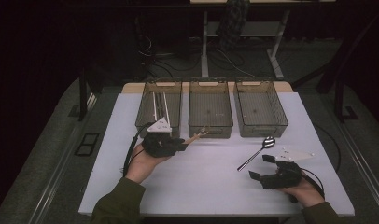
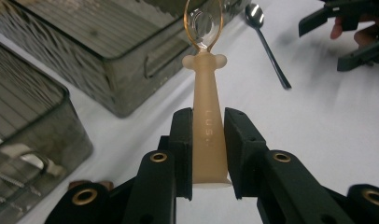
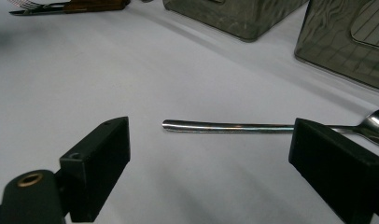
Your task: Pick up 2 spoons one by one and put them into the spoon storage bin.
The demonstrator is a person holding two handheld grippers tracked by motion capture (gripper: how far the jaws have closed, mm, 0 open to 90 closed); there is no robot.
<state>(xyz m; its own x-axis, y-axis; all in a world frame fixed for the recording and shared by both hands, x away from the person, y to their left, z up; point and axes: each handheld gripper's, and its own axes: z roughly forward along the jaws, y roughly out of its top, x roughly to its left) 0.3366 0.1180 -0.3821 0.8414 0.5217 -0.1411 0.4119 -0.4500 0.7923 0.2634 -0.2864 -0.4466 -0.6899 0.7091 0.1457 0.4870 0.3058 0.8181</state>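
Left gripper [image 1: 184,145]: jaws closed tight on the cream handle of a small spoon [image 2: 207,116] with a clear amber-rimmed bowl; the pads clamp the handle on both sides near its butt end, and the bowl points away toward 12 o'clock in the left gripper view. In the high view the spoon [image 1: 197,136] juts toward 2 o'clock from the jaws, its bowl just before the front wall of the middle bin [image 1: 211,131]. Right gripper [image 1: 262,165]: jaws spread wide, nothing between the pads; a metal spoon [image 3: 234,126] lies flat on the white table [image 1: 201,182] across the gap ahead of them, handle end toward 9 o'clock in the right gripper view, untouched. Surroundings: three smoke-tinted wire-pattern bins in a row at the table's 12 o'clock edge; the left bin [image 1: 145,116] holds long pale utensils, the right bin [image 1: 276,119] stands just beyond the metal spoon's bowl. A wood-handled utensil [image 3: 80,6] lies at the far 11 o'clock corner of the right gripper view. Left hand [image 1: 143,163]: palm up beneath its gripper, forearm in an olive sleeve [image 1: 117,205]. Right hand [image 1: 306,193]: low at 5 o'clock, gripper aimed toward 10 o'clock.
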